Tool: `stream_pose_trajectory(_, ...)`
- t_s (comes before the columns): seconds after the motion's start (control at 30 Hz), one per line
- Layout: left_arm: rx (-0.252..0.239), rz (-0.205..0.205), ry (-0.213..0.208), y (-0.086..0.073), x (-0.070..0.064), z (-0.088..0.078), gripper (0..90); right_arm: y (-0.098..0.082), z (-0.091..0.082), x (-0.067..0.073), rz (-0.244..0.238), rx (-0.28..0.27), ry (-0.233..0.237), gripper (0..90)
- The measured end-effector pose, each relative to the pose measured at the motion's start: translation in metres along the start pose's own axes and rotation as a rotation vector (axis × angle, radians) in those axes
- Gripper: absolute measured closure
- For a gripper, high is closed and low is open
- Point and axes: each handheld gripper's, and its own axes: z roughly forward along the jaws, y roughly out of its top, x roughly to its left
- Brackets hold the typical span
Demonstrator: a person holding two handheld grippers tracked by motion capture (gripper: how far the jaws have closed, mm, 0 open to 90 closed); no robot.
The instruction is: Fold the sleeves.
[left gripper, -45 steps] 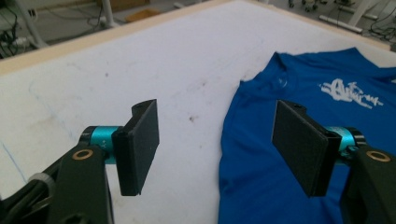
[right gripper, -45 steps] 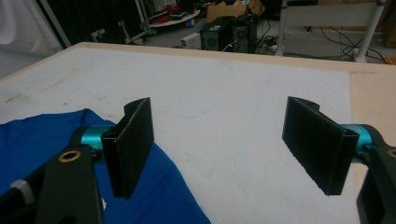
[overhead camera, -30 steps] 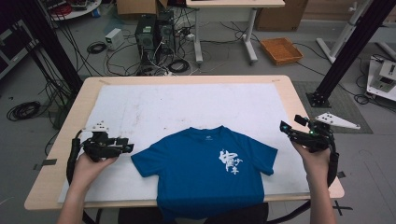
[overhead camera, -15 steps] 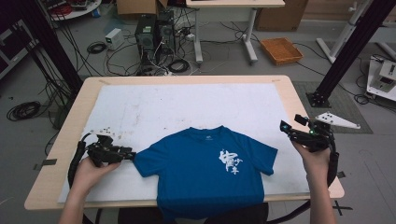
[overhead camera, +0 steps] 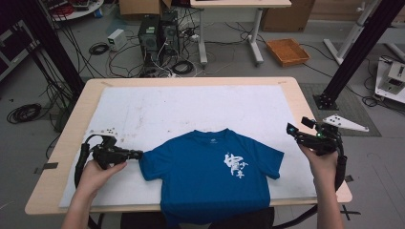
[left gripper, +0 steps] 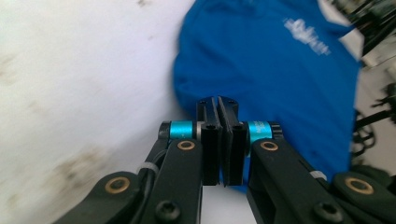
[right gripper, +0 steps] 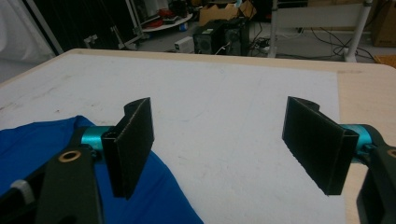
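A blue T-shirt [overhead camera: 210, 176] with white print lies flat at the table's near edge, its hem hanging over the front. My left gripper [overhead camera: 137, 154] lies low on the white mat at the shirt's left sleeve. Its jaws have just been closing and now stand shut on the sleeve's edge. In the left gripper view the pads of the left gripper [left gripper: 218, 102] meet over the blue T-shirt [left gripper: 280, 70]. My right gripper [overhead camera: 299, 126] hovers open off the right sleeve, apart from it. The right gripper view has the right gripper [right gripper: 229, 140] wide open, the T-shirt [right gripper: 28, 140] at lower left.
A white mat [overhead camera: 191, 109] covers most of the wooden table [overhead camera: 310, 105]. Computers, cables and an orange tray [overhead camera: 288, 51] lie on the floor beyond the far edge. Black frame posts stand at both sides of the table.
My left gripper has slid right along the mat to the left sleeve and its jaws have come together there. The right gripper has stayed put.
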Motion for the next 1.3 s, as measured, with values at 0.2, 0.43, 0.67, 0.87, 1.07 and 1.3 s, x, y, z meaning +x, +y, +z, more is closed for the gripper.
stream_pose_trajectory(0.2,-0.031,-0.025,-0.095,0.015,-0.02,0.012,87.7,0.0,-0.001,-0.001,0.007,0.001,0.001,24.8)
stream_pose_trajectory(0.43,-0.054,-0.062,-0.216,0.036,-0.049,0.043,87.8,0.001,-0.002,-0.001,0.009,-0.008,-0.002,24.8)
stream_pose_trajectory(0.67,-0.052,-0.082,-0.227,0.048,-0.069,0.081,87.8,0.001,-0.002,-0.001,0.01,-0.008,-0.003,24.8)
stream_pose_trajectory(0.87,0.001,-0.058,-0.257,0.049,-0.08,0.115,87.7,-0.001,-0.002,-0.003,0.015,-0.005,-0.008,24.8)
stream_pose_trajectory(1.07,0.021,-0.011,-0.269,0.05,-0.086,0.13,87.4,-0.002,0.0,-0.002,0.012,0.002,-0.009,24.8)
stream_pose_trajectory(1.3,-0.094,0.078,-0.173,0.052,-0.086,0.119,52.7,-0.004,0.002,-0.002,0.013,0.016,-0.016,24.8)
